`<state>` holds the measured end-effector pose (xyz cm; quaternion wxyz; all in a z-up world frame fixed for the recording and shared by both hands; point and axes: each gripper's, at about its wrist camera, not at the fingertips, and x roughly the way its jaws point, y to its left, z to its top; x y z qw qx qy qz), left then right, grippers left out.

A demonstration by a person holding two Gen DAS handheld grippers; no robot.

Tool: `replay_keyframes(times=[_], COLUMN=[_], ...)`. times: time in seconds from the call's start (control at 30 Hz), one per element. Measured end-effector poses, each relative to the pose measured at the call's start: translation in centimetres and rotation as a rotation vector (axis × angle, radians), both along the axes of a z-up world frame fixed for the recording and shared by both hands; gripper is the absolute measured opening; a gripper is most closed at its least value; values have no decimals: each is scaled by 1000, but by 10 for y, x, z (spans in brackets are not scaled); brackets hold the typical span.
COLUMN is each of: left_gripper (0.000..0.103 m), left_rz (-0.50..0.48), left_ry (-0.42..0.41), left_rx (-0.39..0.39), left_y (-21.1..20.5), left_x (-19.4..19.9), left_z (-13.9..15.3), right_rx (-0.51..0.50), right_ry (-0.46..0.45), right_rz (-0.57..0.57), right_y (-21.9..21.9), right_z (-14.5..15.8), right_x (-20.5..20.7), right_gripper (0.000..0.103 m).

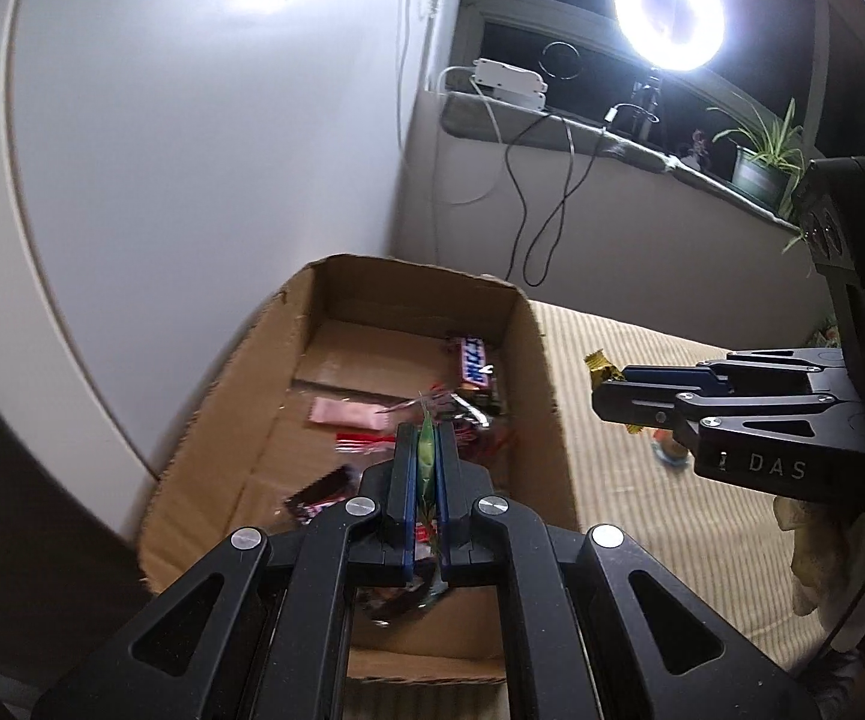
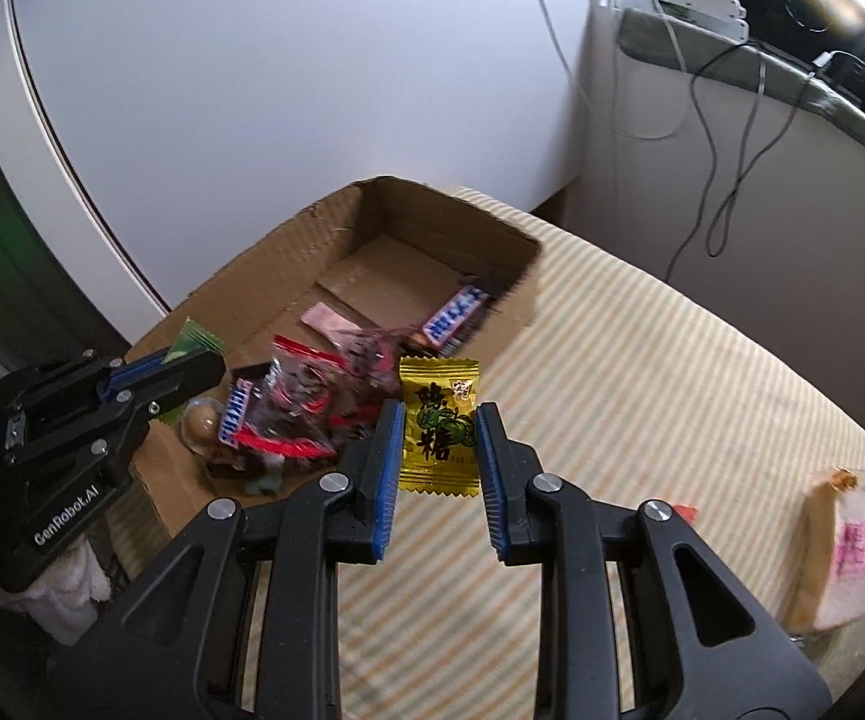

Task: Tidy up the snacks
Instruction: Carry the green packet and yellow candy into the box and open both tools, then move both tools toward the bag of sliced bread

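Half-hidden green packet (image 1: 426, 456) between left tongs (image 1: 426, 450)

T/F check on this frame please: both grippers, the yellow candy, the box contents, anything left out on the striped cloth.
1. The left gripper is shut on a green packet. True.
2. The right gripper grips a yellow candy by its side edges. True.
3. The cardboard box is empty. False: it holds several snacks, including a Milky Way bar.
4. The yellow candy is inside the box. False: it is held over the striped cloth, beside the box.
5. A wrapped bread slice lies out on the cloth. True.
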<state>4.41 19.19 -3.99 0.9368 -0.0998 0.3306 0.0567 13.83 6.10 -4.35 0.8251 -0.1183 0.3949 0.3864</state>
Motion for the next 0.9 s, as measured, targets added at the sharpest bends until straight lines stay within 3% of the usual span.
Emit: replay_keyframes(times=[0.4, 0.63, 0.7, 0.77, 0.9], left_gripper=[4, 17, 19, 26, 30], left_rz=[28, 36, 39, 43, 47], left_ry=[3, 6, 5, 4, 3], left_rx=[-12, -5, 2, 8, 7], left_y=[15, 17, 16, 16, 15], left_x=[-7, -8, -9, -10, -10], left_z=[-3, -1, 0, 0, 1], right_rx=[-2, -5, -8, 3, 19], right_ry=[27, 18, 11, 0, -15], right_rz=[56, 78, 72, 57, 29], right_y=[37, 45, 44, 41, 32], right_z=[-8, -9, -9, -7, -2], right_x=[-2, -6, -7, -8, -9], right_gripper=[25, 26, 41, 65, 67])
